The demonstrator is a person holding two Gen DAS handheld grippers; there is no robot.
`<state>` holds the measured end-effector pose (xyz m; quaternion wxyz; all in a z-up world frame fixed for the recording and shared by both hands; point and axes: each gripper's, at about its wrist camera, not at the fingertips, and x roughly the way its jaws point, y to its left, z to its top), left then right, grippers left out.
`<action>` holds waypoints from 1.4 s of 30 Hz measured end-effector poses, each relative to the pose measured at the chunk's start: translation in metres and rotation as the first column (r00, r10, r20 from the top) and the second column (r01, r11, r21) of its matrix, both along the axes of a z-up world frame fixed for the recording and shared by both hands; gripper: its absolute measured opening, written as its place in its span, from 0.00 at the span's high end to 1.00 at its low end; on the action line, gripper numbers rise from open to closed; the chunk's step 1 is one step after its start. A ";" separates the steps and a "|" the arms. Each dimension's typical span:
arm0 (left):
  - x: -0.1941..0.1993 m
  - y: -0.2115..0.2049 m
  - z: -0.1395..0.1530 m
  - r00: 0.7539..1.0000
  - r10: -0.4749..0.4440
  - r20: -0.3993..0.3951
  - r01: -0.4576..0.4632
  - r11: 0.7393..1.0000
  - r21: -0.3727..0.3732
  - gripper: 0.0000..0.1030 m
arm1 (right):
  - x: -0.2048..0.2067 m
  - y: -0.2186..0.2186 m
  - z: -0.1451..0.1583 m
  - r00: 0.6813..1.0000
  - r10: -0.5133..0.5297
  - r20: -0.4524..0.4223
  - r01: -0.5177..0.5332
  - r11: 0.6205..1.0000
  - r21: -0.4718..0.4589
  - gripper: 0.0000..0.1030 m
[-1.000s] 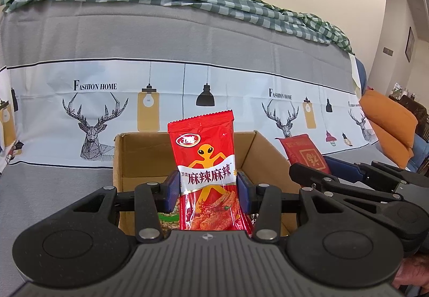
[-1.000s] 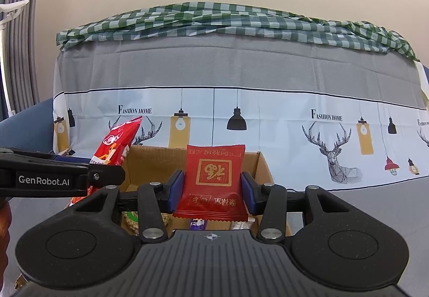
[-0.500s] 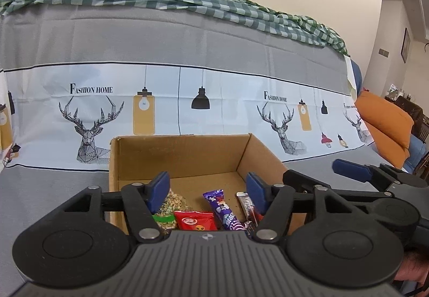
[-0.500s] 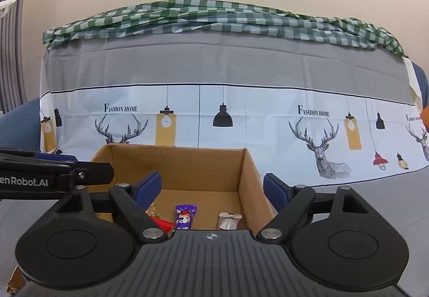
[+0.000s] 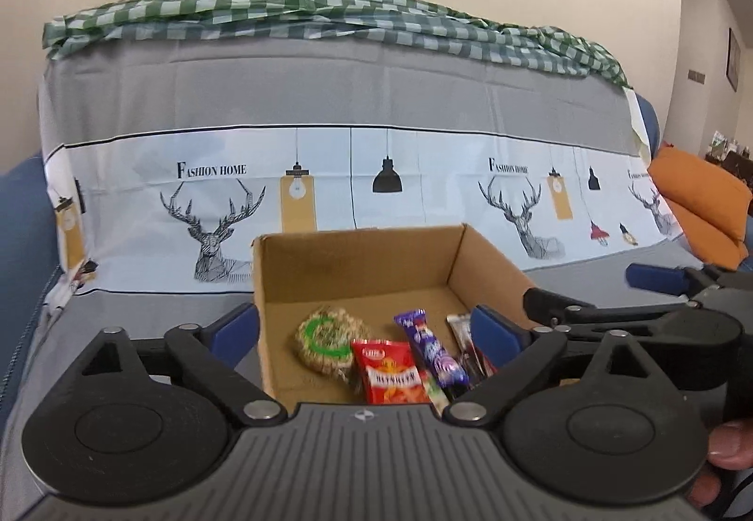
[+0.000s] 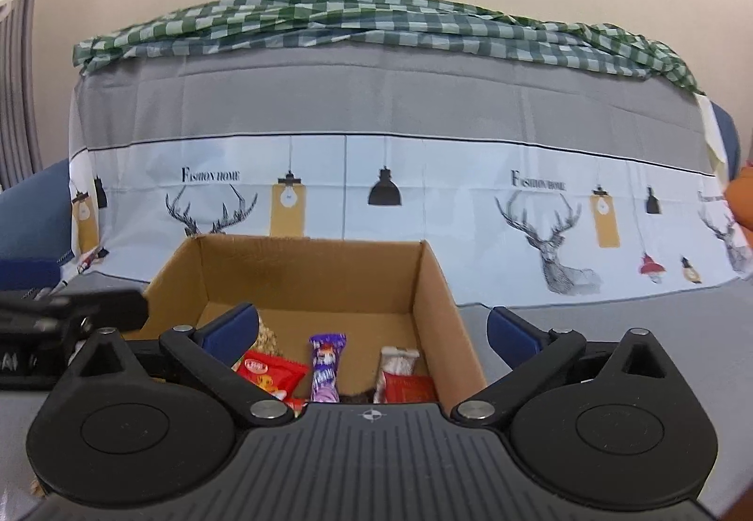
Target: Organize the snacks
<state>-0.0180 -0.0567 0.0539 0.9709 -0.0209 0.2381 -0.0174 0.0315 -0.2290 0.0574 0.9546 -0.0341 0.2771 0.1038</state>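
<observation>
Snack packets lie loose on the floor of the cardboard box [image 5: 357, 267], which sits low in the middle of both frames on a grey-covered couch seat [image 5: 141, 314]. They look light, thin and crinkly, their glossy film likely slippery, so each is probably best pinched across a flat sealed end or the middle of its body. The round green-labelled rice cake [image 5: 324, 340] seems brittle and wants a gentle squeeze across its width. Both tools have just been opening: the left hand-held gripper [image 5: 364, 330] stands spread as wide as it goes, nothing between its blue pads, and the right hand-held gripper [image 6: 372, 330] is likewise wide apart and empty. The left wrist view shows the rice cake whole, the red packet [image 5: 390, 372] beside it, the purple bar [image 5: 430, 349] and a dark-and-white bar [image 5: 463, 342] at the box's right wall, plus the other tool at right and a thumb [image 5: 727, 450] at lower right. The right wrist view hides most of the rice cake behind a finger, yet shows another red packet [image 6: 409, 387] near the box's right wall.
</observation>
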 end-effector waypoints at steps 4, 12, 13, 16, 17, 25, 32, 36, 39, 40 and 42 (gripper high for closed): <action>-0.019 -0.004 0.005 0.997 0.023 -0.072 -0.026 0.999 -0.042 0.01 | -0.033 -0.003 0.014 1.000 0.008 0.013 -0.007 0.999 -0.051 0.01; -0.043 -0.008 -0.034 0.973 0.108 -0.205 -0.132 0.986 -0.107 0.01 | -0.073 -0.018 0.001 0.999 -0.033 -0.032 0.032 0.999 -0.021 0.01; -0.041 -0.007 -0.037 0.973 0.101 -0.207 -0.125 0.986 -0.106 0.01 | -0.073 -0.017 -0.002 0.999 -0.030 -0.036 0.029 0.999 -0.031 0.01; -0.038 -0.005 -0.045 0.983 0.109 -0.146 -0.118 0.992 -0.052 0.01 | -0.069 -0.019 -0.007 0.999 -0.041 -0.031 0.040 0.998 -0.048 0.01; -0.033 -0.003 -0.047 0.982 0.115 -0.147 -0.121 0.992 -0.030 0.01 | -0.068 -0.020 -0.008 0.998 -0.047 -0.032 0.046 0.998 -0.043 0.01; -0.015 0.011 -0.054 0.976 0.095 -0.198 -0.114 0.990 -0.086 0.01 | -0.056 -0.023 -0.017 0.996 -0.073 -0.053 0.072 0.997 -0.028 0.01; -0.011 0.001 -0.056 0.978 0.077 -0.195 -0.094 0.992 -0.082 0.01 | -0.053 -0.012 -0.021 0.998 -0.044 -0.051 0.041 0.997 -0.065 0.01; -0.009 -0.001 -0.058 0.976 0.073 -0.206 -0.093 0.992 -0.089 0.01 | -0.053 -0.011 -0.021 0.997 -0.057 -0.046 0.052 0.994 -0.093 0.01; -0.009 -0.002 -0.058 0.976 0.073 -0.205 -0.092 0.992 -0.087 0.01 | -0.052 -0.014 -0.022 0.997 -0.058 -0.055 0.053 0.995 -0.085 0.01; -0.009 -0.002 -0.058 0.976 0.073 -0.206 -0.092 0.992 -0.085 0.01 | -0.052 -0.015 -0.022 0.997 -0.058 -0.056 0.054 0.995 -0.081 0.01; -0.010 -0.002 -0.058 0.976 0.072 -0.207 -0.091 0.992 -0.084 0.01 | -0.052 -0.016 -0.022 0.997 -0.058 -0.056 0.054 0.995 -0.081 0.01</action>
